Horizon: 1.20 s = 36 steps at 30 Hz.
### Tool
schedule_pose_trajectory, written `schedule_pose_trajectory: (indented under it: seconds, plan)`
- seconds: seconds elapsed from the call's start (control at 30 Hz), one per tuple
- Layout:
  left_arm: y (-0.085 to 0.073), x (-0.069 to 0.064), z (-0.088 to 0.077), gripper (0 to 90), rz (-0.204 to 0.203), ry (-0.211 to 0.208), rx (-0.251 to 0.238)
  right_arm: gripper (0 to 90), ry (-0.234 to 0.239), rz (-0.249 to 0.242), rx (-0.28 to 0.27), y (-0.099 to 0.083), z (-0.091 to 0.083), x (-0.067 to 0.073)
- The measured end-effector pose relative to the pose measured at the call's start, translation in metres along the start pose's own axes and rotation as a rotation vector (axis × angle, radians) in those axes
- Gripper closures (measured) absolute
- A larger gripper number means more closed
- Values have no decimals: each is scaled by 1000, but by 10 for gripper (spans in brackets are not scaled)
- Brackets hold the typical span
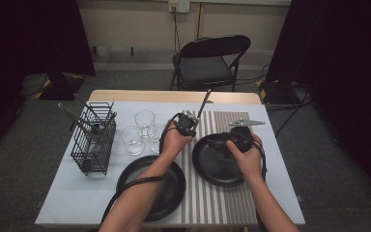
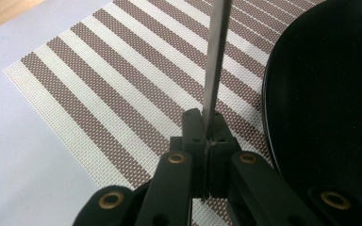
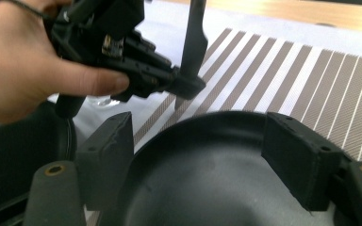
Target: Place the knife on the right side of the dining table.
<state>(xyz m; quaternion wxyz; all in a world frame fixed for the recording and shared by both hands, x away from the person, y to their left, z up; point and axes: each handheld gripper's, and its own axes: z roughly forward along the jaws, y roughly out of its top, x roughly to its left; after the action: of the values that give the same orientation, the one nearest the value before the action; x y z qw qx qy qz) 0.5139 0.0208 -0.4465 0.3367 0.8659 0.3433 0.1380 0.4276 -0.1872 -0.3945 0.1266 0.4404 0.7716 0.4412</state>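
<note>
Table setting looks only half done, as we judge it: one black plate [image 1: 218, 162] already lies on the striped placemat [image 1: 232, 123], a second black plate [image 1: 150, 186] waits on the white cloth beside it, and the knife [image 1: 205, 104] is not yet laid down. We hold this knife in our left gripper [image 1: 189, 123], whose jaws are pressed together on the blade, near where it joins the handle. The knife hangs above the left part of the placemat, just beside the plate. Its long axis is steep, tilted a little from upright, with the handle up and away from us and the blade end down toward the mat. Our right gripper [image 3: 198, 155] has its jaws spread wide over the far rim of the plate, pinching nothing. More cutlery stands in the wire basket [image 1: 94, 140], near three glasses [image 1: 142, 130].
</note>
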Motion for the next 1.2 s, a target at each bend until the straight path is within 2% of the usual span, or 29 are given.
schedule_pose_trajectory:
  seconds: [0.13, 0.33, 0.47, 0.6, 0.67, 1.1, 1.2]
  plan:
    - [0, 0, 0, 892, -4, -2, -1, 250, 7, 12, 2, -8, 0, 1]
    - [-1, 1, 0, 892, -4, -3, -5, 250, 17, -6, 24, -22, 0, 5]
    - [-1, 1, 0, 892, -5, -1, -6, 250, 17, -3, 31, -26, 1, 6]
    - [-1, 0, 0, 892, -6, 4, -5, 250, 39, 0, 40, -31, 2, 7]
    - [0, -1, 0, 892, -3, 12, 2, 250, 33, 1, 44, -33, 2, 8]
    - [2, -3, 2, 893, 8, 22, 10, 250, 35, 5, 36, -44, -6, 9]
    - [2, -4, 3, 892, 8, 21, 14, 250, 47, 3, 34, -45, -8, 12]
